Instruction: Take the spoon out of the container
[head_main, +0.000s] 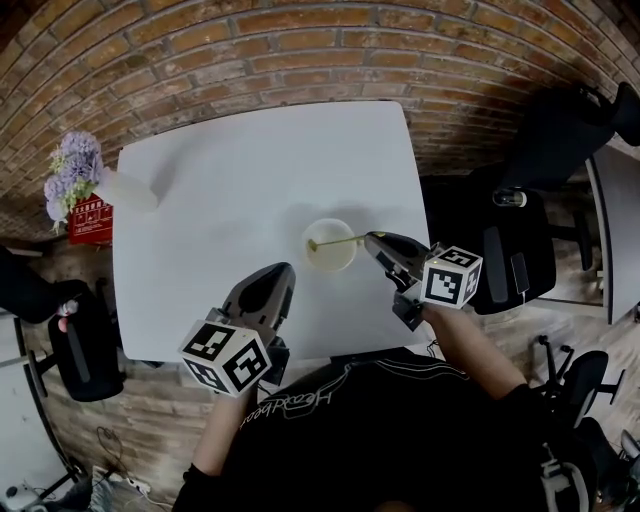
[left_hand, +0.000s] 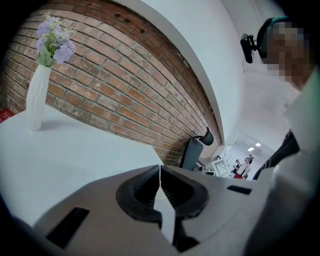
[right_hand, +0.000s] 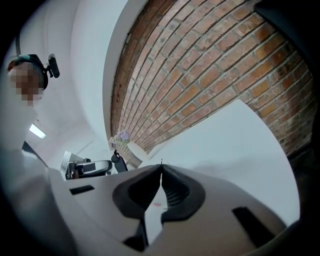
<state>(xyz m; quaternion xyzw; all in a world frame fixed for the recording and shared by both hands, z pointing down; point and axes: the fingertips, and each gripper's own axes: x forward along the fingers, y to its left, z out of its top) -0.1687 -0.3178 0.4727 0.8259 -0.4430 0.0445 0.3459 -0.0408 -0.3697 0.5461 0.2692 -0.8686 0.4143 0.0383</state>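
At the near right of the bench (head_main: 220, 190): grasp made, lift pending.
Right hand-held gripper (head_main: 369, 238) pinches the handle of the spoon (head_main: 340, 241), whose other end sits in the container (head_main: 331, 269). Left hand-held gripper (head_main: 287, 269) is pressed together, empty. The next move likely calls for lifting the spoon clear without tipping the container.

The square white table (head_main: 230, 170) carries just two things. A slim white vase (left_hand: 37, 97) of purple flowers stands upright at its far left corner. A pale round container (head_main: 338, 258), perhaps a shallow bowl, sits near the front right edge.
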